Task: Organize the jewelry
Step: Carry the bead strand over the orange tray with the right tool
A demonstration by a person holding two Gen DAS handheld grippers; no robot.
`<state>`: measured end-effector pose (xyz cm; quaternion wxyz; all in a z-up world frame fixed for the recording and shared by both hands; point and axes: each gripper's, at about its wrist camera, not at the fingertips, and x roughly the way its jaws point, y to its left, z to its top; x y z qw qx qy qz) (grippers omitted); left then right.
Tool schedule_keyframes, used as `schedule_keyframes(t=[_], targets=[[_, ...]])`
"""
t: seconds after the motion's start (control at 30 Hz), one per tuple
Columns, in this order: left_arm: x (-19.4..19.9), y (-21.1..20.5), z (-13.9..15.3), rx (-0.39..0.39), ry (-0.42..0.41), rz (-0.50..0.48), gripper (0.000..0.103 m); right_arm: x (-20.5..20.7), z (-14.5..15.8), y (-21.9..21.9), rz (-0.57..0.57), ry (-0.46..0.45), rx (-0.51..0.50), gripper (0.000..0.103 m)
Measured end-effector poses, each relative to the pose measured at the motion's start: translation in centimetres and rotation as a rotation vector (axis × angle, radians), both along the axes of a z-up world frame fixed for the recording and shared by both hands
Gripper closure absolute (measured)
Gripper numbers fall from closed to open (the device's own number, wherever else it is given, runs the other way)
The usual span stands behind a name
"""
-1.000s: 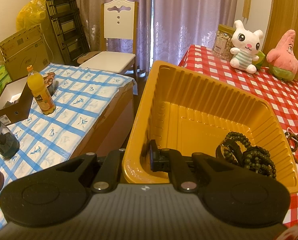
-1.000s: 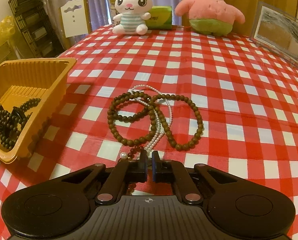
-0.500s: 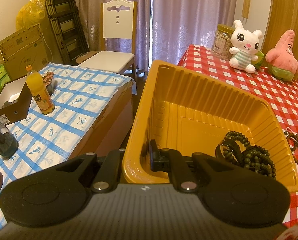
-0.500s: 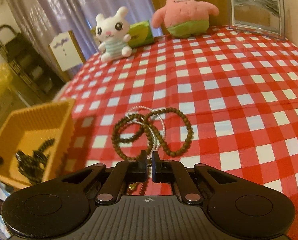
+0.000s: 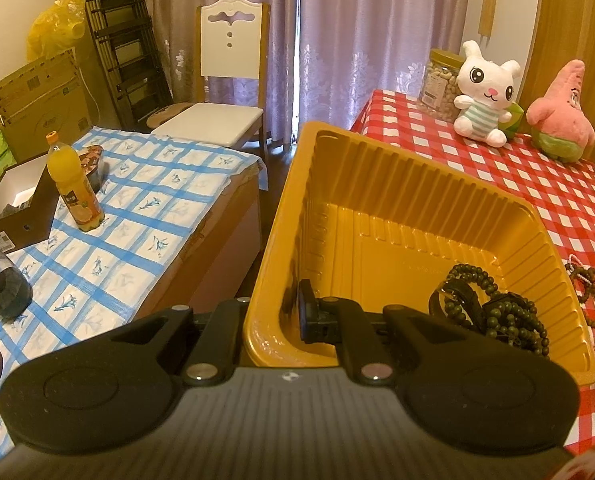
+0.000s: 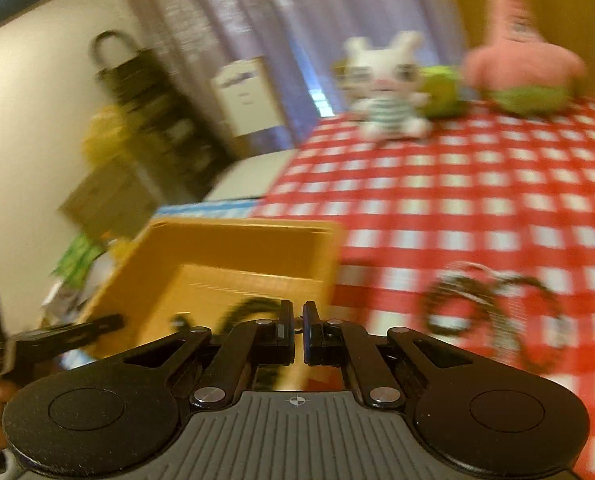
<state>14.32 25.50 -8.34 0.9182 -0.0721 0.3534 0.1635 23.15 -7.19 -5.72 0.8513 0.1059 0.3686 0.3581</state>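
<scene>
My left gripper (image 5: 293, 314) is shut on the near wall of the yellow tray (image 5: 377, 168), one finger inside and one outside. Dark green bead bracelets (image 5: 509, 320) and a black strap lie in the tray's right corner. The right wrist view is blurred. There my right gripper (image 6: 298, 320) is shut above the tray (image 6: 237, 248), pinching a thin bead strand; a small bead shows between its pads. Brown bead loops and a pearl strand (image 6: 493, 304) lie on the red checked cloth to its right. The left gripper (image 6: 57, 336) shows at the tray's left edge.
A white rabbit plush (image 5: 483, 92), a pink star plush (image 5: 561, 116) and a jar (image 5: 441, 80) stand at the back of the red table. To the left, a blue-checked table (image 5: 117, 220) bears an orange drink bottle (image 5: 73, 184) and boxes. A white chair (image 5: 221, 80) stands behind.
My right gripper has risen off the cloth and swung left, from over the bead pile to over the tray. The left gripper and the tray have stayed put.
</scene>
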Motion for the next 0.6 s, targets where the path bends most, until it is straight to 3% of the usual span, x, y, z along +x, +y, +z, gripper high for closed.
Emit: schedule_keyframes(t=[0.3, 0.6], targets=[[0.8, 0.0, 0.0, -0.012, -0.001, -0.005, 0.094, -0.4, -0.4, 9.8, 0.237, -0.044, -0.026, 0.099], [1.1, 0.1, -0.1, -0.020, 0.002, -0.007, 0.094, -0.5, -3.1, 14.6, 0.324, -0.072, -0.132, 0.099]])
